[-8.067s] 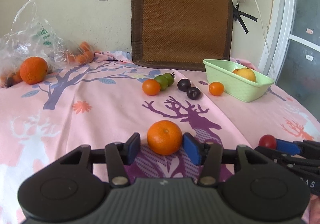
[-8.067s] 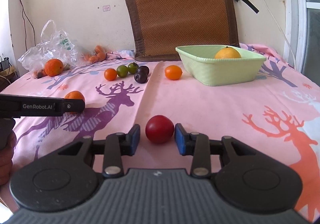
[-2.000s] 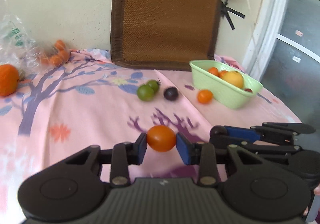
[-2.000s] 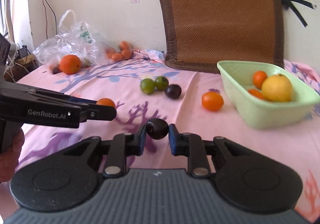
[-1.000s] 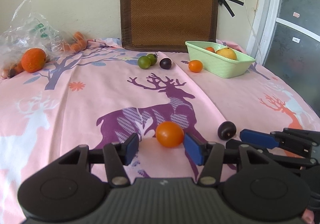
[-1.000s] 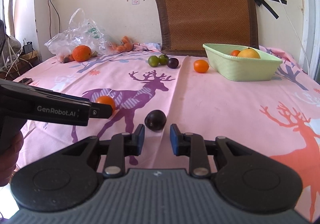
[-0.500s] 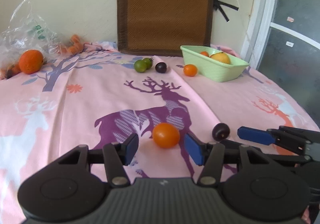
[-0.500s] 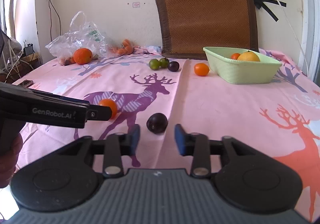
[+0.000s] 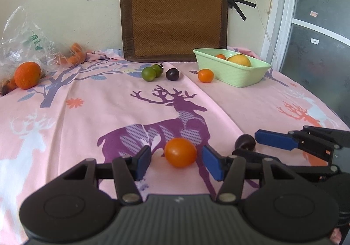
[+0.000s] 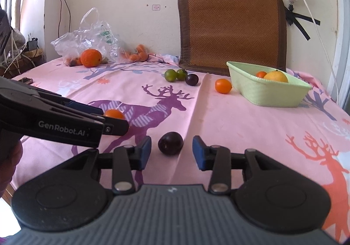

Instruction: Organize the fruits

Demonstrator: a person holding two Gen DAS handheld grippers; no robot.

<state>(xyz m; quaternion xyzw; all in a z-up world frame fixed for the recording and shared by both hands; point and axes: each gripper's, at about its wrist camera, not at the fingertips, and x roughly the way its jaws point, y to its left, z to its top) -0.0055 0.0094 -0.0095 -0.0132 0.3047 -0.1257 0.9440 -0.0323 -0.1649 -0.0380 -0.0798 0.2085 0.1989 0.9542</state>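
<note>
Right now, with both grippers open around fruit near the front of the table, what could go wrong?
1. The orange tomato and dark plum lie loose between open pads; a nudge from the left gripper or right gripper could roll them away.
2. The grippers sit close together; closing or lifting both at once may make them collide.
3. The plum lies on a cloth crease, so it may shift during the grasp.

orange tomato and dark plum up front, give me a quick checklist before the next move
1. Left gripper open around orange tomato, pads not touching: ok.
2. Right gripper open around dark plum, gaps both sides: ok.
3. Both fruits resting on the tablecloth, not lifted: ok.
4. Green basket has free room beside the yellow fruit: ok.
5. Grippers clear of each other: cannot tell, they sit close.
</note>
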